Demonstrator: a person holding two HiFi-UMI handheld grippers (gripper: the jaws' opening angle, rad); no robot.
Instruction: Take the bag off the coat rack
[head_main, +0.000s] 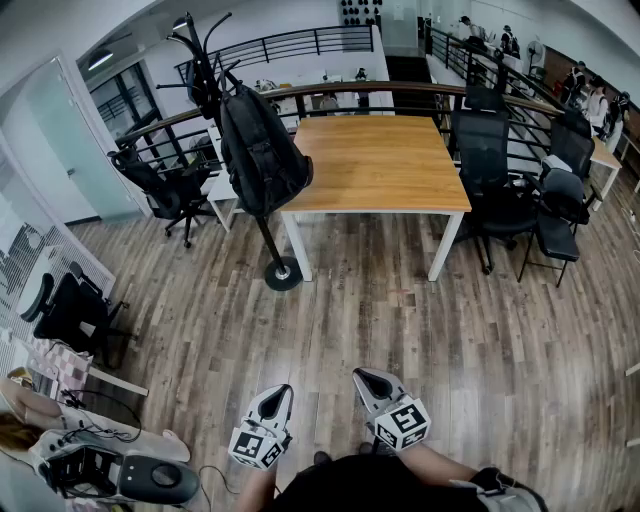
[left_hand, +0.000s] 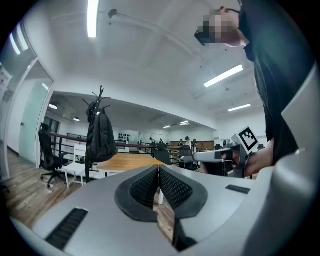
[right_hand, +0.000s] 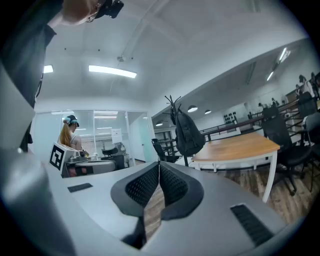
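Head view: the left hand-held gripper (head_main: 281, 390) and the right hand-held gripper (head_main: 361, 375) sit low in the frame, side by side over the wood floor (head_main: 400, 320), tips pointing forward; the black backpack (head_main: 262, 150) hangs on the black coat rack (head_main: 205, 60) far ahead and to the left, well apart from both tools; the rack's round base stands on the floor just beside the front-left leg of the wooden desk (head_main: 385, 160); black office chairs (head_main: 490, 180) stand along the desk's right side.

Left gripper view: the left hand-held gripper (left_hand: 158, 168) has its two ribbed pads pressed together with nothing between them; the backpack (left_hand: 101, 135) hangs upright on the coat rack (left_hand: 100, 95) in the distance, above and left of the jaw line; the desk (left_hand: 125, 161) lies just behind it; the right hand-held gripper (left_hand: 220, 156) shows at the right, held in a hand.

Right gripper view: the right hand-held gripper (right_hand: 159, 165) is likewise closed tight and empty; the backpack (right_hand: 189, 132) hangs on the rack far beyond the tips, slightly right of them; the desk (right_hand: 240, 146) extends to its right; a person (right_hand: 70, 135) stands in the background at left.
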